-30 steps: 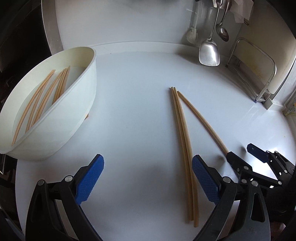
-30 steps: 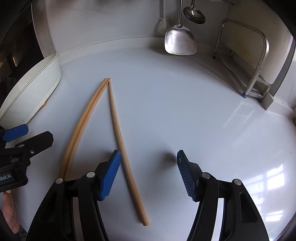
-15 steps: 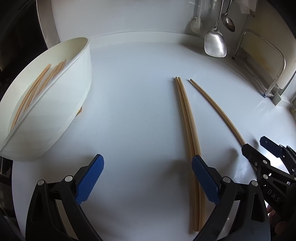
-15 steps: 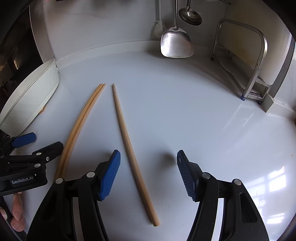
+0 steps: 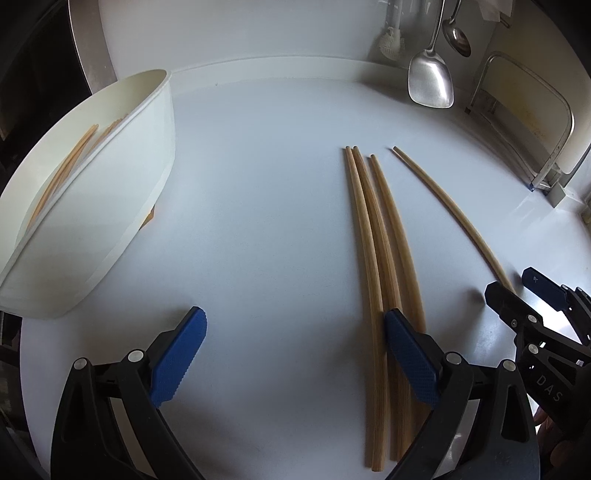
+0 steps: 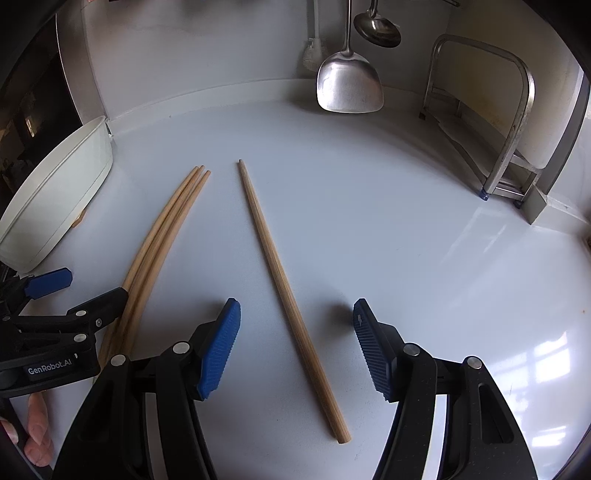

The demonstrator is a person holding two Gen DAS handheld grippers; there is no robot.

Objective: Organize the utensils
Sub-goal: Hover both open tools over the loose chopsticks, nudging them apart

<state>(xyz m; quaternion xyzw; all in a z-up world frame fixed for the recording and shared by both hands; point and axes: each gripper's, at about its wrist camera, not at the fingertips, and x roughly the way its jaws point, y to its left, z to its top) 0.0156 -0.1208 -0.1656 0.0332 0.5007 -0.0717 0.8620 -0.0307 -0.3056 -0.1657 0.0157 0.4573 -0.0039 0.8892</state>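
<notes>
I have both tools tilted down at the counter (image 6: 406, 221). My right gripper (image 6: 295, 350) gapes, straddling a single chopstick (image 6: 280, 280) untouched; my left gripper (image 5: 295, 354) hangs wide, empty, beside three chopsticks (image 5: 373, 236).

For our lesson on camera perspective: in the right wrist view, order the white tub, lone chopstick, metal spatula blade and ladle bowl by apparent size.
1. White tub, partly cut off
2. Lone chopstick, longest but thin; nearness exaggerates it
3. Spatula blade
4. Ladle bowl
</notes>
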